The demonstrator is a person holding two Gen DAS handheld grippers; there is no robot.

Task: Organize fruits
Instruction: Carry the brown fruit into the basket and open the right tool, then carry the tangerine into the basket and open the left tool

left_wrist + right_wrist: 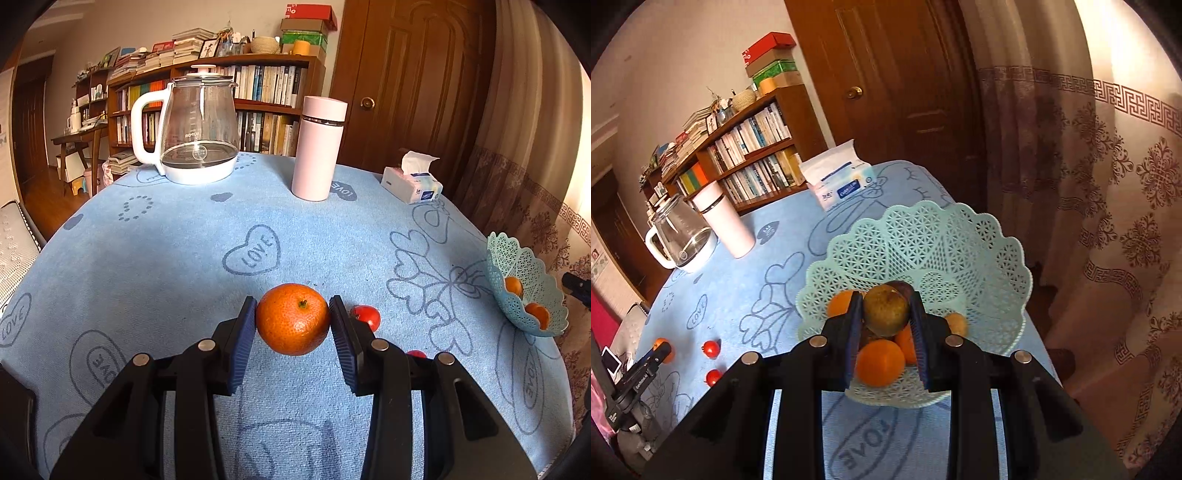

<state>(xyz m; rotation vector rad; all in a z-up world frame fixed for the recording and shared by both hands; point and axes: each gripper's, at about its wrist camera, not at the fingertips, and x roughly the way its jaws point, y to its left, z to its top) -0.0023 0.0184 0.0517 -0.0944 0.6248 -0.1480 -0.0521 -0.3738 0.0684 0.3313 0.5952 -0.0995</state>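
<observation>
Left wrist view: the left gripper holds an orange between its pads, above the blue cloth. Two tomatoes lie just beside the orange. The right gripper clamps a brown fruit over the basket, which holds more oranges.

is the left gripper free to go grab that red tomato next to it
Probably not yet: the left gripper is shut on an orange. The tomato lies unblocked on the cloth just beside its right jaw.
</observation>
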